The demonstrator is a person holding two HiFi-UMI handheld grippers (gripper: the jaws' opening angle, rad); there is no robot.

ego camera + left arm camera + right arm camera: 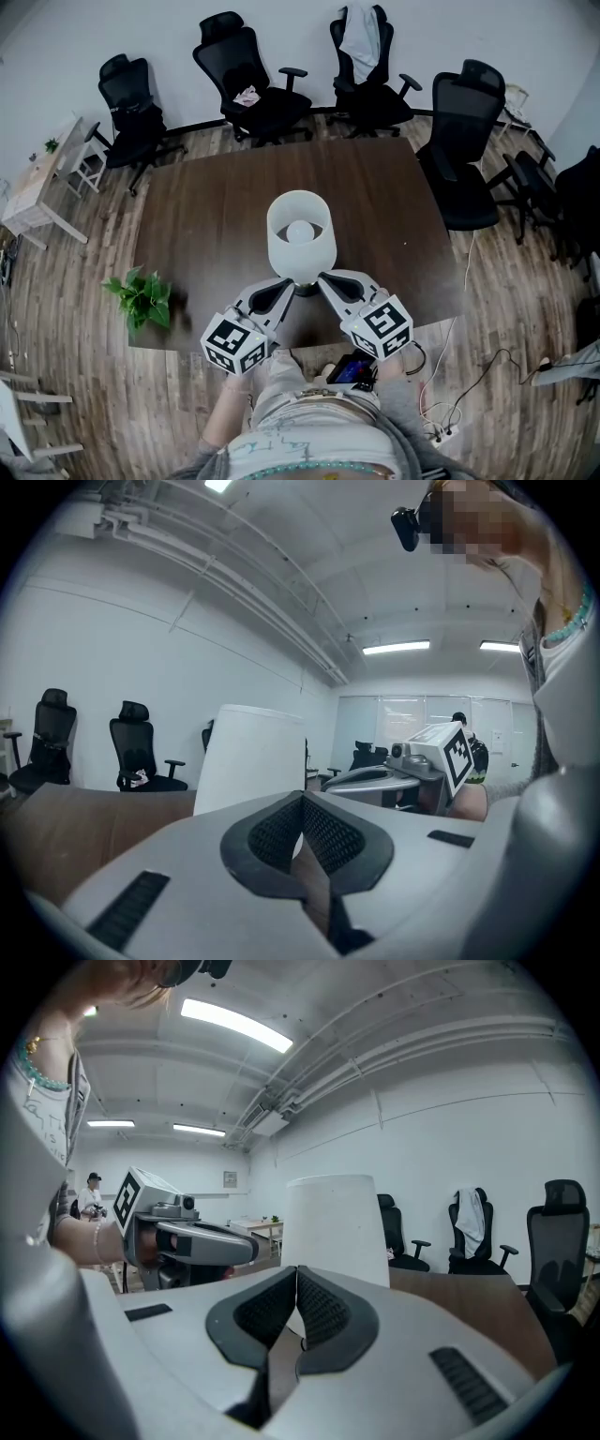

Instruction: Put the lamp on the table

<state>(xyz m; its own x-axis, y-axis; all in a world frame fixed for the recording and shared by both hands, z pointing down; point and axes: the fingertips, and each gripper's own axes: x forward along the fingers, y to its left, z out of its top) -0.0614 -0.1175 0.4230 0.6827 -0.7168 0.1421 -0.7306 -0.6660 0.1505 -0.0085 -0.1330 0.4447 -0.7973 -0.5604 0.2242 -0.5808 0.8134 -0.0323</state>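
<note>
The lamp (300,234) stands upright on the table (206,216), near its front edge and just ahead of the person. The 2 grippers reach in from either side and meet at the dark stem under the white shade.

The left gripper (302,801) has its jaws fully together, pads touching at the tips, with nothing seen between them. The right gripper (296,1271) is the same, closed pad to pad. In both gripper views the shade rises just behind the tips. I cannot tell whether either tip touches the stem.
</note>
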